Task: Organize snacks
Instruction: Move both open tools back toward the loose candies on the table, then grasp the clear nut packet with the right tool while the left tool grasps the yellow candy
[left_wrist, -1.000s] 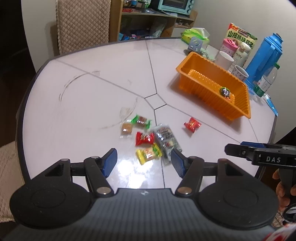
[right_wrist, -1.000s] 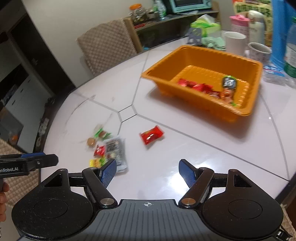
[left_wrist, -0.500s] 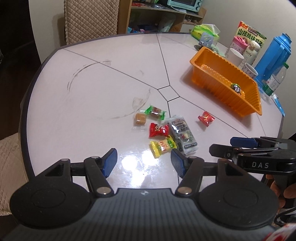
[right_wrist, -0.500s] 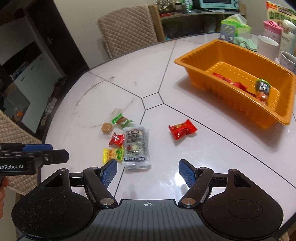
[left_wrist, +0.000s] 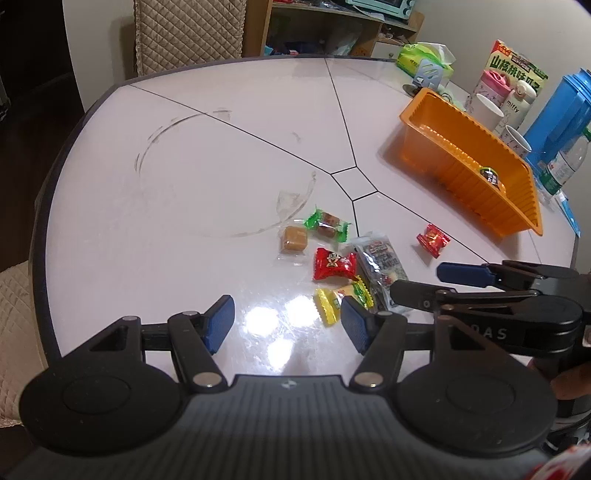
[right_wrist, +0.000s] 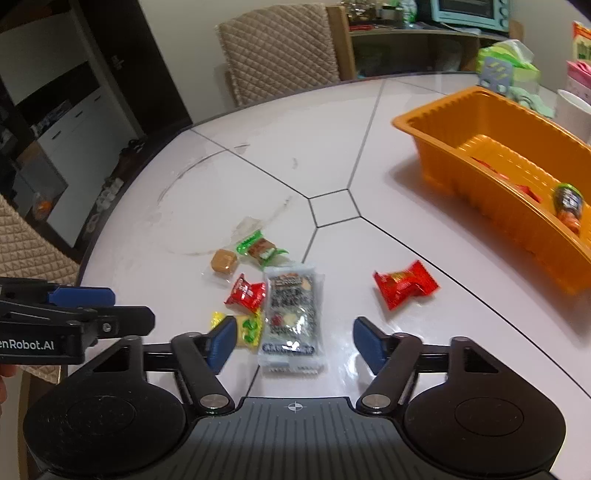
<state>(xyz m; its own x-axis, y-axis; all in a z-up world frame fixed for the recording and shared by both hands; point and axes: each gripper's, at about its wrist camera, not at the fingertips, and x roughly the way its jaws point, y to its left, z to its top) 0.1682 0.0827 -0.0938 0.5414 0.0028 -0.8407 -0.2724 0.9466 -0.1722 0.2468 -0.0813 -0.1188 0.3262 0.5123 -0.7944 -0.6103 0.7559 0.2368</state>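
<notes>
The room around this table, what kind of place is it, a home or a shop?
Most likely a home dining area: a white dining table with a quilted chair pulled up, a small toaster oven on a wooden shelf, and mugs beside a blue thermos.

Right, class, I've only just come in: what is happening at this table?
A person is sorting snacks with a handheld gripper in each hand. Some sweets already lie in the orange tray. Six wrapped snacks remain loose on the table. The right gripper, its jaws just narrowed, is open above the silver packet, not touching it. The left gripper is open and empty near the yellow candy. A red candy lies apart, nearer the tray.
</notes>
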